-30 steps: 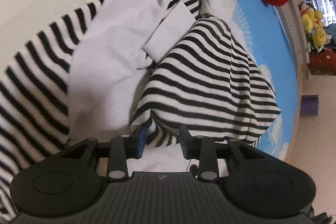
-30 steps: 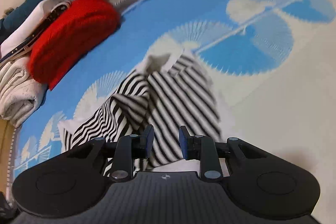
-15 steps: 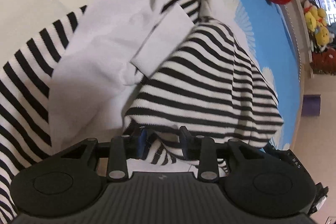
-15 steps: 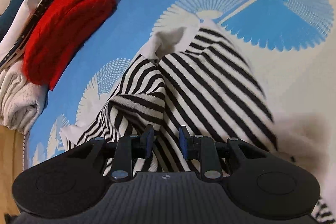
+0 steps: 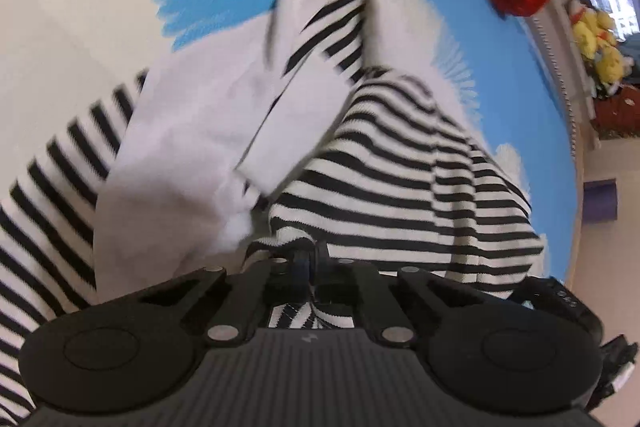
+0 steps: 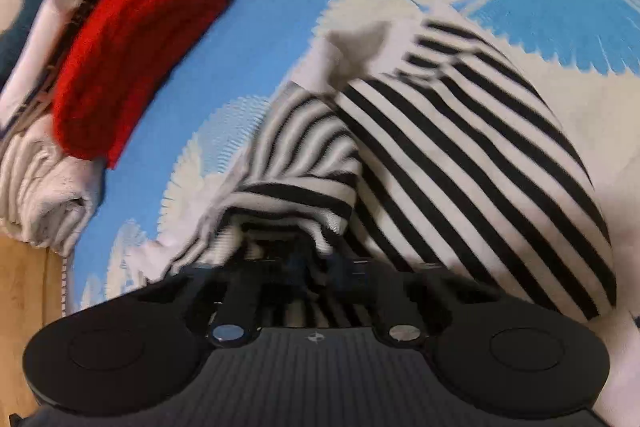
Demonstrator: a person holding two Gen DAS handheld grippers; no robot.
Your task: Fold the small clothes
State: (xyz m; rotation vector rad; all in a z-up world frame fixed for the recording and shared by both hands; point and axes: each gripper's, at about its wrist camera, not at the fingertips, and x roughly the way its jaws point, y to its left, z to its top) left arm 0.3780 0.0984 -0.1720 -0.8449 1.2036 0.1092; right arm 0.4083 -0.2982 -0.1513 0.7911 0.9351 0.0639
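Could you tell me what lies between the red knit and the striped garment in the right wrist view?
Bare blue-and-cream patterned cover separates the red knit from the striped garment.

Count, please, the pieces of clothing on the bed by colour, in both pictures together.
Black-and-white striped: 1, the striped top, pinched by both grippers.
Red: 1, the folded red knit.
Cream or white: 1, the folded cream piece beneath the red one.
Total: 3. Other items behind the red knit are too hidden to count.
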